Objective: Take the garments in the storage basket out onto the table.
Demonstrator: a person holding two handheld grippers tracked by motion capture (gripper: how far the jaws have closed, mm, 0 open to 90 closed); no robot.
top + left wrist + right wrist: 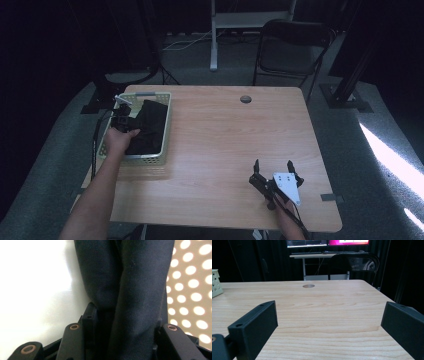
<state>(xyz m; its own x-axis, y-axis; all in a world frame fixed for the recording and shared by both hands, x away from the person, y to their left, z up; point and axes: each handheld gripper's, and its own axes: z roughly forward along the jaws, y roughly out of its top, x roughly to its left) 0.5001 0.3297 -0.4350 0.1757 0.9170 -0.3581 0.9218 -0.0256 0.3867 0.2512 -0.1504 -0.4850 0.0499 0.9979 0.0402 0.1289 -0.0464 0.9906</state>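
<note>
A dark cloth lies bunched in a pale perforated basket at the table's back left. My left gripper reaches into the basket from its left side and is shut on a fold of the cloth. In the left gripper view the dark cloth runs up between the two black jaws, with the basket's holed wall on the right. My right gripper rests low over the wooden table near its front right edge. Its jaws stand open with nothing between them, as the right gripper view confirms.
A round cable hole sits near the table's far edge. A black folding chair stands behind the table, and a desk with monitors stands farther back. The basket's corner shows at the left of the right gripper view.
</note>
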